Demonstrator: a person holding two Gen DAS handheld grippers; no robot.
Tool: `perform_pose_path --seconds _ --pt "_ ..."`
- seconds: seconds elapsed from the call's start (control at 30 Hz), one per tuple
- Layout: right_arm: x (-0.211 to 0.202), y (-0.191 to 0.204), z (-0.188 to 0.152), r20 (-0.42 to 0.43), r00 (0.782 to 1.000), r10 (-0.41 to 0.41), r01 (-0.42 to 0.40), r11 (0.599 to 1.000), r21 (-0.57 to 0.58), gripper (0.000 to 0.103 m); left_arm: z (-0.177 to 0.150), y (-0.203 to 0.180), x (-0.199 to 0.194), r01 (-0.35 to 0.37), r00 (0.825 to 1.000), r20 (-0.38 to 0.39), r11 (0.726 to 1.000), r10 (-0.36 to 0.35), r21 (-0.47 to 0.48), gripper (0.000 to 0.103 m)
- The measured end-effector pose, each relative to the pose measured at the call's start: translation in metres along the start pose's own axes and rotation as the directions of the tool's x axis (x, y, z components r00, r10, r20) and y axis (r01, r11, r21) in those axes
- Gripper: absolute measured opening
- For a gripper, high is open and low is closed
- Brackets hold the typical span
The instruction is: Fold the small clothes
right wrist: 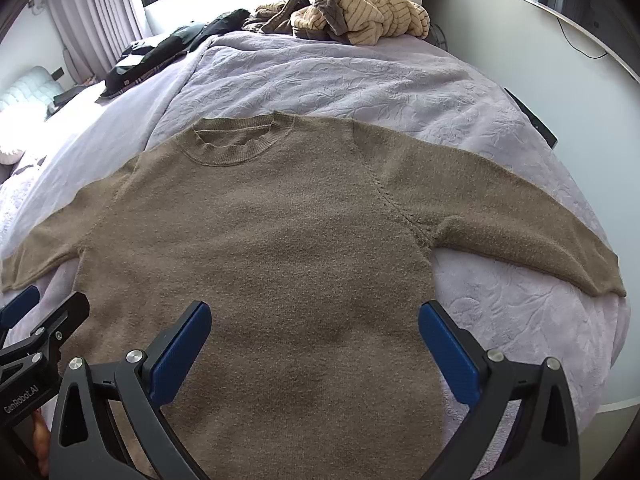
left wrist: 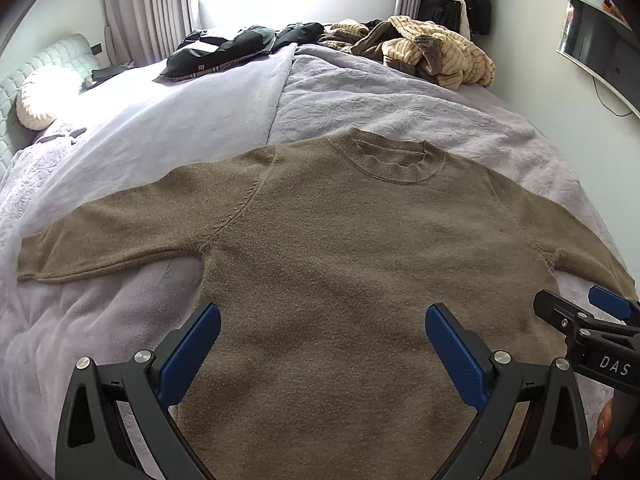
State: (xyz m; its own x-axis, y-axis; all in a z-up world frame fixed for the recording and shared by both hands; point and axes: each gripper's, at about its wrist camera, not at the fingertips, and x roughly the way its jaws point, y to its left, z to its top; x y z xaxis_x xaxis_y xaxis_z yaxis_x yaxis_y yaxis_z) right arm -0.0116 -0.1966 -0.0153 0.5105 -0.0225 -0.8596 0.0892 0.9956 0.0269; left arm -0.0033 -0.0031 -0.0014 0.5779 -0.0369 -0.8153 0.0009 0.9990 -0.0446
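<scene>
A brown knit sweater (left wrist: 340, 248) lies flat on the bed, collar away from me, both sleeves spread out to the sides. It also shows in the right wrist view (right wrist: 280, 240). My left gripper (left wrist: 323, 320) is open and empty above the sweater's lower left body. My right gripper (right wrist: 315, 320) is open and empty above the lower right body. The right gripper also shows at the right edge of the left wrist view (left wrist: 580, 316). The left gripper shows at the left edge of the right wrist view (right wrist: 44, 304).
The bed has a lavender quilt (left wrist: 380, 96). A heap of striped tan clothes (left wrist: 436, 52) and dark clothes (left wrist: 224, 48) lies at its far side. A pillow (left wrist: 44, 96) is at far left. A wall screen (left wrist: 600, 48) hangs at right.
</scene>
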Motion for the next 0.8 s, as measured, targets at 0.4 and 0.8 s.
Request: perform_pose_path --seconds 0.4,0.8 --pt "-0.0022 -0.0004 0.0021 0.003 1.000 0.001 -0.001 1.000 -0.003 0.103 0.0006 -0.0023 -0.0018 -0.018 1.000 0.005 1.000 0.018 0.004 0.102" --pt "0.0023 -0.0047 -0.0002 -0.006 1.000 0.004 -0.004 1.000 0.005 0.103 0.0006 -0.0020 -0.0044 -0.030 1.000 0.009 1.000 0.030 -0.002 0.102"
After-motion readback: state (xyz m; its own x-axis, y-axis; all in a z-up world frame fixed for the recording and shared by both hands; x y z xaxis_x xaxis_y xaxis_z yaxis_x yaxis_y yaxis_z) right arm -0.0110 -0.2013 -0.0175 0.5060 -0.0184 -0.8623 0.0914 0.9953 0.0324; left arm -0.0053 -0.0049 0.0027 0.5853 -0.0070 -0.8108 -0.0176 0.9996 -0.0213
